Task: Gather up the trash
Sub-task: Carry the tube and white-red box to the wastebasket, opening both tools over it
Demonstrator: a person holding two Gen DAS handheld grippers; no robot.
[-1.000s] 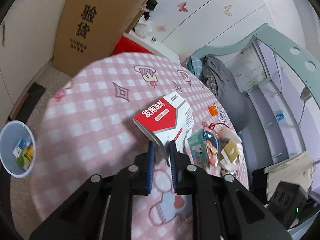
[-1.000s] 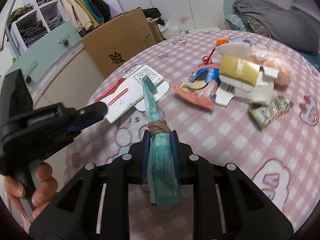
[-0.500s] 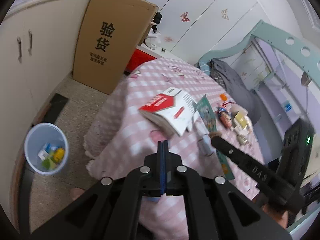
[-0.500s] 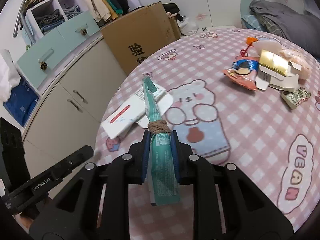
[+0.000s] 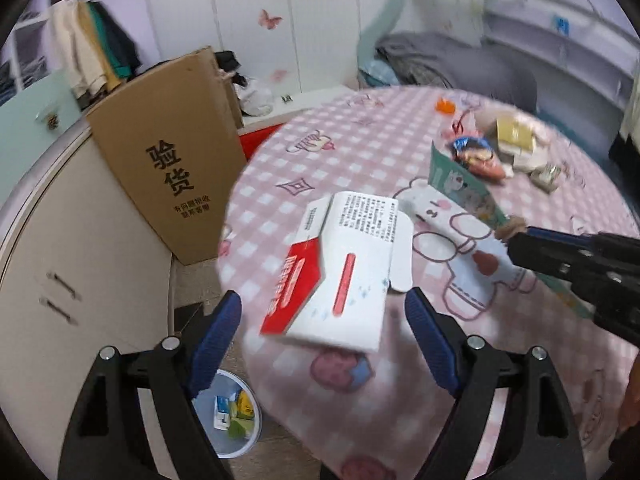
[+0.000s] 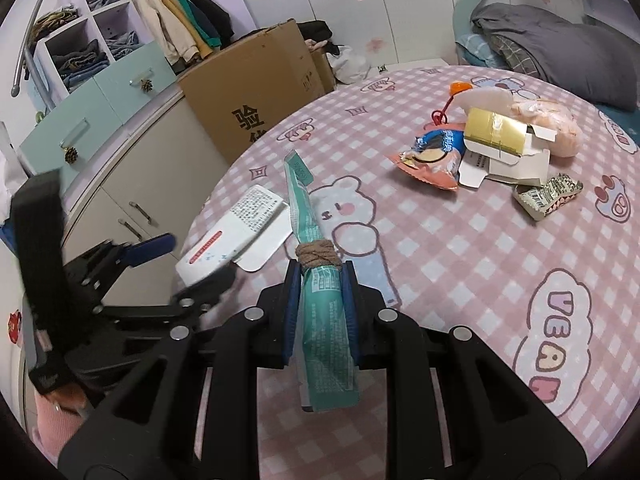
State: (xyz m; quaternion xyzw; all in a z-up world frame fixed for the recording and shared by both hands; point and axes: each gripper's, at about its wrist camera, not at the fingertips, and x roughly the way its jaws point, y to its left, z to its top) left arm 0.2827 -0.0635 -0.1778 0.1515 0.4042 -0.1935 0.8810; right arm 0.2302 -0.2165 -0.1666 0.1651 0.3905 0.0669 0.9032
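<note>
The red-and-white box (image 5: 344, 268) lies lengthwise ahead of the left gripper (image 5: 324, 328), between its wide-spread fingers, ungrasped. The green packet (image 6: 320, 304), pointing forward, is clamped by the right gripper (image 6: 320, 292).

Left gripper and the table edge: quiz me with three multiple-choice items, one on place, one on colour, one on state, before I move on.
1. Where does the red-and-white box lie?
A. in the bin
B. at the table's edge
C. on the cardboard carton

2. What colour is the packet in the right gripper?
A. teal
B. yellow
C. black

3. How does the left gripper stand?
A. shut on the box
B. open around the box
C. shut, empty

Answers:
1 B: it overhangs the pink checked table.
2 A: teal wrapper tied with twine.
3 B: its pads flank the box, apart.
</note>
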